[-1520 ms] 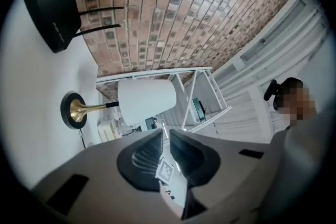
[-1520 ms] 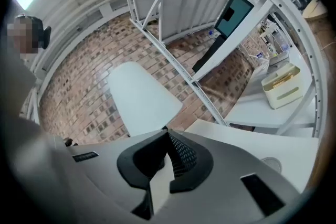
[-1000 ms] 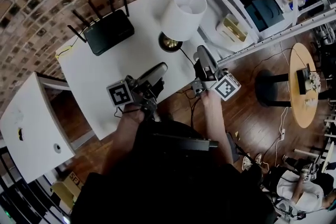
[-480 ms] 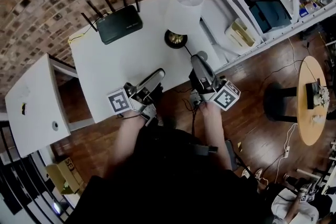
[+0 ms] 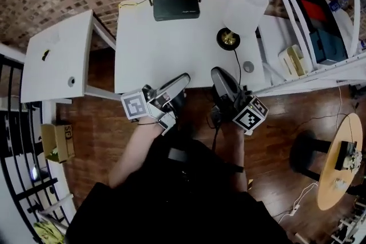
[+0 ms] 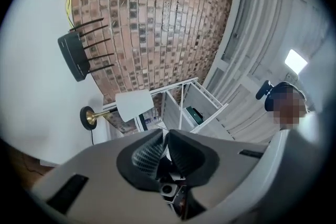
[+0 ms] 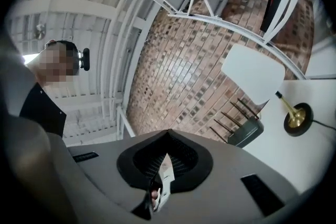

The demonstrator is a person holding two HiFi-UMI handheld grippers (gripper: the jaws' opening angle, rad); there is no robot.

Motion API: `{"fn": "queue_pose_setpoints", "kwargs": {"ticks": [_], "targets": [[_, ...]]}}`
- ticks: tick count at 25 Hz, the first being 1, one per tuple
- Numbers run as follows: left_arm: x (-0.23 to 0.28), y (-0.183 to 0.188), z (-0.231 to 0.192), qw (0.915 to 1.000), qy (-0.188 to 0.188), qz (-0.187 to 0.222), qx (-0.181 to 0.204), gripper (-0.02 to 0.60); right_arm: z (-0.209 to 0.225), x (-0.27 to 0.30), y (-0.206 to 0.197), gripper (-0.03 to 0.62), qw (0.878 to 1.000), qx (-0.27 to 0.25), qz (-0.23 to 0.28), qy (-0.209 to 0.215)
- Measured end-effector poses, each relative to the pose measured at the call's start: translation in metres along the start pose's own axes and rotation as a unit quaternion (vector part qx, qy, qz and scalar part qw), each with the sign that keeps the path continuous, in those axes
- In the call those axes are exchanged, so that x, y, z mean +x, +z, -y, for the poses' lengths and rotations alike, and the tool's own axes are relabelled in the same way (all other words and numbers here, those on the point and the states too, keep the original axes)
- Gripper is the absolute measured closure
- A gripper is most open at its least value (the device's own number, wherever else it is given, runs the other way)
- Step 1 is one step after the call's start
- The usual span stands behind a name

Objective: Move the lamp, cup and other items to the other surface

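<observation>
A lamp with a white shade [image 5: 245,8] and a brass base [image 5: 228,39] stands at the right of the white table [image 5: 143,60]. A small grey round object [image 5: 247,67] lies near the table's front right corner. My left gripper [image 5: 184,76] and right gripper [image 5: 216,71] hover side by side at the table's near edge, both shut and empty. The left gripper view has its shut jaws [image 6: 164,132] aimed towards the lamp shade [image 6: 134,105]. In the right gripper view the shut jaws [image 7: 168,132] point at the brick wall, with the lamp shade [image 7: 253,77] off to the right.
A black router [image 5: 176,6] with several antennas sits at the table's back edge. A second white surface [image 5: 57,60] stands to the left, across a gap. White metal shelving [image 5: 309,20] flanks the table's right. A cardboard box [image 5: 56,143] and a round wooden stool [image 5: 343,157] stand on the floor.
Both grippers have drawn back from beside the lamp base to the table's near edge. The head view has swung round, so the table now faces it squarely.
</observation>
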State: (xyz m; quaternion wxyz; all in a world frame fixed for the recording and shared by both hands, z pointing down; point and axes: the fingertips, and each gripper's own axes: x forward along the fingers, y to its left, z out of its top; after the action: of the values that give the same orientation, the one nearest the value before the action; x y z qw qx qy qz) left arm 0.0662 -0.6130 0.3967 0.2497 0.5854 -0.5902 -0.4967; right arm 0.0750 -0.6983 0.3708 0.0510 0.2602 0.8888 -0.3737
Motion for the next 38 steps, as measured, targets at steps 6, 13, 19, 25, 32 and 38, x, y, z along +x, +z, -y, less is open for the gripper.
{"fn": "queue_pose_setpoints", "kwargs": {"ticks": [6,13,19,25,32,38], "targets": [[-0.051,0.002,0.018,0.9983,0.032,0.046,0.016,0.538,-0.029,0.020,-0.044,0.583,0.996,0.063,-0.047,0.047],[-0.082,0.016,0.033,0.9949,0.039,0.085,0.037,0.538,-0.051,0.050,-0.054,0.583,0.985,0.124,-0.060,0.107],[-0.132,0.048,0.050,0.9892,0.039,0.125,0.066,0.538,-0.102,0.110,-0.091,0.583,0.964,0.174,-0.107,0.169],[-0.236,0.098,0.070,0.9788,0.056,0.175,0.089,0.538,-0.186,0.190,-0.194,0.583,0.934,0.199,-0.194,0.224],[-0.349,0.142,0.093,0.9681,0.054,0.221,0.105,0.538,-0.271,0.252,-0.298,0.583,0.917,0.183,-0.264,0.239],[-0.407,0.154,0.096,0.9636,0.039,0.244,0.101,0.541,-0.305,0.273,-0.346,0.583,0.907,0.200,-0.281,0.241]]}}
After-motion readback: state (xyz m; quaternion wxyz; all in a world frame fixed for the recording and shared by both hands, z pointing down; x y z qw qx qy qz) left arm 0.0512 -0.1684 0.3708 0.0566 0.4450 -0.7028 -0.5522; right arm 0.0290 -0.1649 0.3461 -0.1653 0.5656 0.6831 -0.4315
